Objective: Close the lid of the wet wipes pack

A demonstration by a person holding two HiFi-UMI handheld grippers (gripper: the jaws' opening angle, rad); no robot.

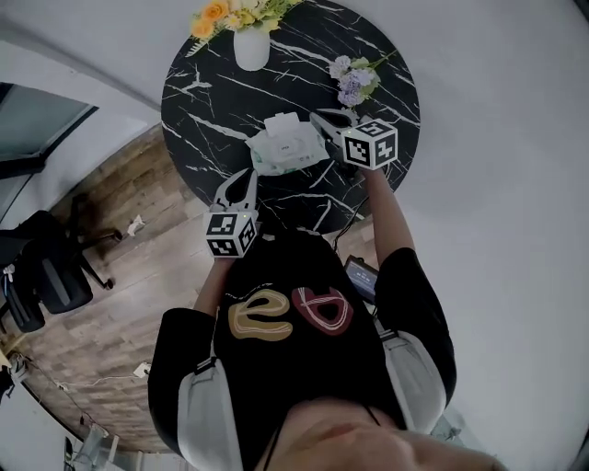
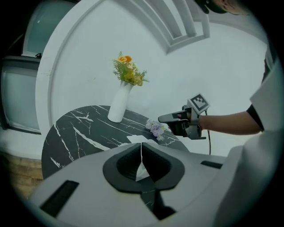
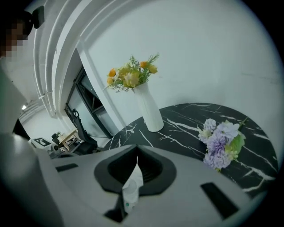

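Round black marble counter (image 1: 212, 83) is carrying the wet wipes pack (image 1: 287, 147), which is lying near the middle, pale green with a white lid (image 1: 282, 122) that appears to be standing open on the far side. The left gripper (image 1: 248, 175) is hovering over the near edge of the counter, just short of the pack and apart from it; in the left gripper view its fingers (image 2: 133, 162) are meeting tip to tip with nothing between them, and only a sliver of the white pack and dark marble is showing through the gap below the tips. The right gripper (image 1: 319, 116) is sitting at the pack's right side, tips close to the lid's edge; whether it is touching cannot be told. In the right gripper view its fingers (image 3: 153, 170) are likewise pressing together, gripping nothing, with pale pack material bearing a small green mark showing through the gap beneath. A white vase (image 1: 250, 48) of yellow and orange flowers (image 1: 235, 14) is standing upright at the far rim, well apart from the pack. A small bunch of purple flowers (image 1: 352, 81) is lying on the marble to the right, near the right gripper. A black office chair (image 1: 46, 267) is standing on the wooden floor (image 1: 120, 304) off to the left.
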